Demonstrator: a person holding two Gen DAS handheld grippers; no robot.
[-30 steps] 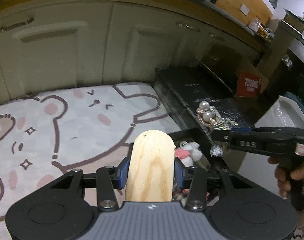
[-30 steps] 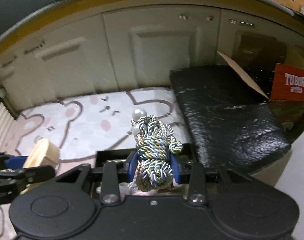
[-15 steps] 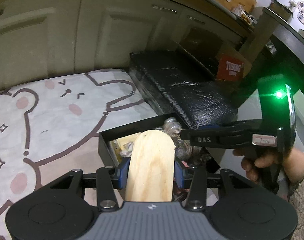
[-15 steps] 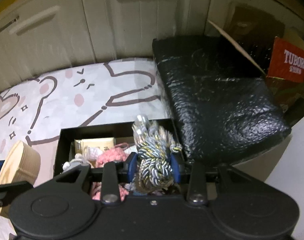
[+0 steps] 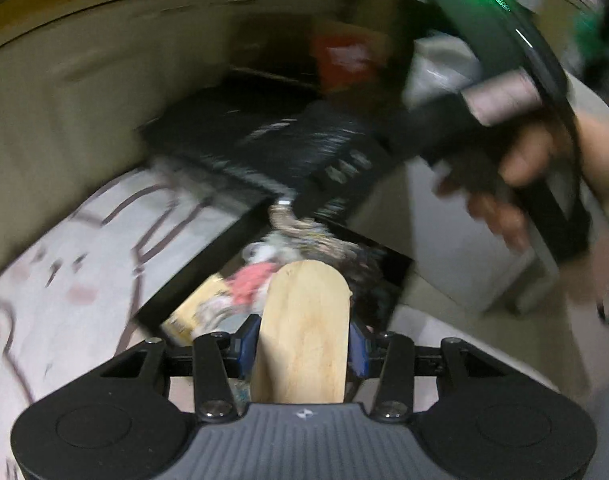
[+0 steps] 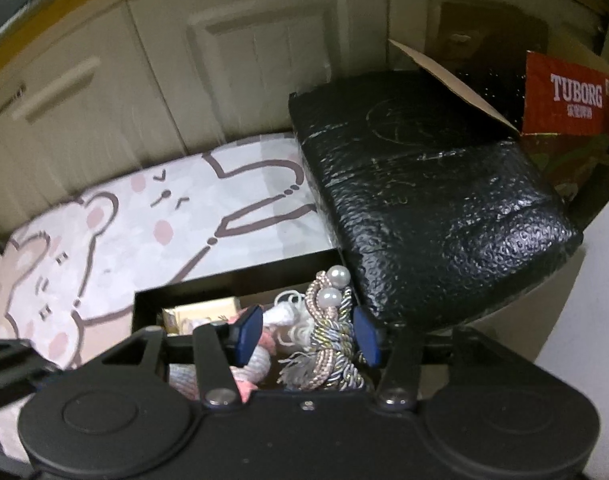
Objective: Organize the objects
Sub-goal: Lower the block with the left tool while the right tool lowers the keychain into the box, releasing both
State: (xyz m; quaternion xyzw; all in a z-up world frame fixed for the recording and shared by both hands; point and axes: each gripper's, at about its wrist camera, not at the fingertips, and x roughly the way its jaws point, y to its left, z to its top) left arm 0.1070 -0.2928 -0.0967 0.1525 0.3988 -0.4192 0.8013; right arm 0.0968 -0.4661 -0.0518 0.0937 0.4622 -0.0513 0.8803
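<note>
Counting first: two grippers are seen, one wooden piece, one braided cord bundle with two pearl beads, and one black box on the bear-print mat.

By the left wrist view, heavily blurred, the left gripper is shown clenched on the wooden piece, which is pale, grain-streaked and rounded at its top, and is held upright between the blue pads above the near edge of the box. The right gripper is caught there from outside, with a hand wrapped round its handle and a green light lit on its body; none of that is offered by the right wrist view.

By the right wrist view, much sharper, the right gripper is seen with its jaws just parted: daylight is visible at the left pad, while the cord bundle lies close against the right pad, so it is no longer squeezed. The bundle, twisted in grey, gold and pink strands with a frayed tassel, is resting inside the box at its right end, beside white and pink yarn and a yellow packet. A black padded block and a red Tuborg carton are seen behind.
</note>
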